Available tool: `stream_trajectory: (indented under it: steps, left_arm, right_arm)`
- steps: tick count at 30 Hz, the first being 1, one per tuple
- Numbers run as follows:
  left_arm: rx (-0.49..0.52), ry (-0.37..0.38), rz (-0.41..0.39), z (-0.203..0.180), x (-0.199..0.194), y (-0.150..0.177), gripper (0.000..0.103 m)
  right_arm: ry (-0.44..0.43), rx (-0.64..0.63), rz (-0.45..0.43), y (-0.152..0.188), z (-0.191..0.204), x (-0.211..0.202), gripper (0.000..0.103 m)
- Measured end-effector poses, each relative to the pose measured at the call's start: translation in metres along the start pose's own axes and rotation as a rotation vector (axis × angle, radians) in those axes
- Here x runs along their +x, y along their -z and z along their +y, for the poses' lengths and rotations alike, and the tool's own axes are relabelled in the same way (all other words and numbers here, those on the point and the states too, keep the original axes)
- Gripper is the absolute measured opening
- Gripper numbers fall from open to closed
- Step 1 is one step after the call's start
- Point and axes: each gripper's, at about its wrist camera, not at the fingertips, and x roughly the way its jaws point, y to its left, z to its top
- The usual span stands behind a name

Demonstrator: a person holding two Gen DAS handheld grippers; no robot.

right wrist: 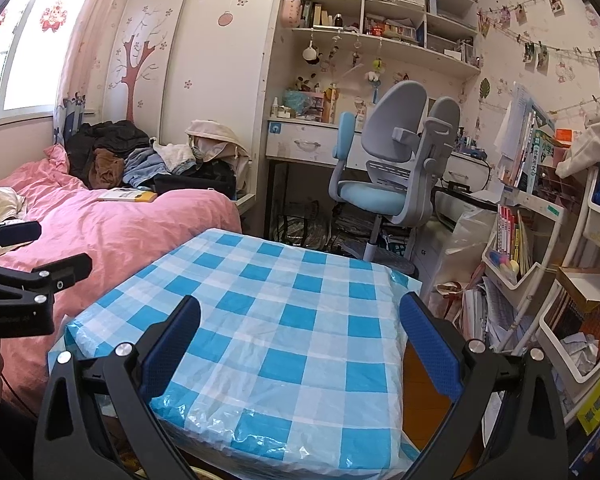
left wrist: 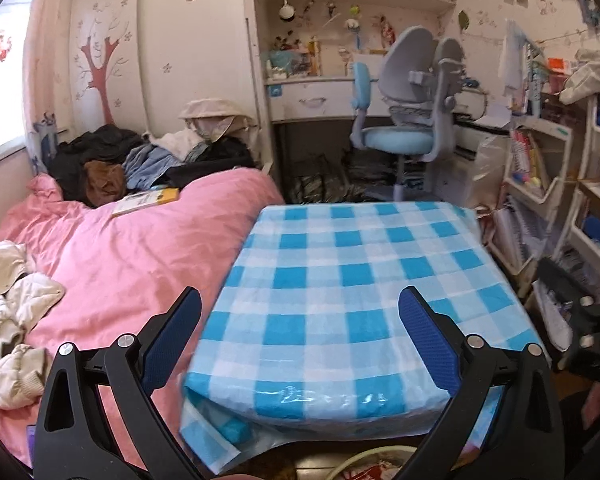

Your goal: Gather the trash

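Trash nowhere visible on checked worktop point(left wrist: 352, 264) (beside pink bed point(left wrist: 132, 248)). Left tongs point(left wrist: 300, 328) spread wide, holding nothing; right tongs point(right wrist: 300, 330) likewise, above worktop.

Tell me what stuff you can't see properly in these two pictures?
- Trash: none can be made out on the checkered tablecloth in either view.
- Under the table: hidden by the cloth in both views.
- Yellow book on the pink bed: its cover words are too small to read.
- Round thing at the bottom edge of the left wrist view: cut off by the frame and the left gripper.
- Shelf items: too small.
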Motion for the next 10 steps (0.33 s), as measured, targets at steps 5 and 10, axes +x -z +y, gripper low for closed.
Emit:
stream_trajectory:
  steps: [5,10]
  left_arm:
    - [-0.016,-0.025,0.059,0.009,0.016,-0.004,0.096]
    - [-0.045,-0.022,0.075,0.014,0.030,-0.006,0.096]
  right_arm:
    - [0.004,-0.002,0.005,-0.001,-0.003,0.003,0.095]
    - [0.016,-0.034,0.025,-0.001,-0.004,0.006,0.095]
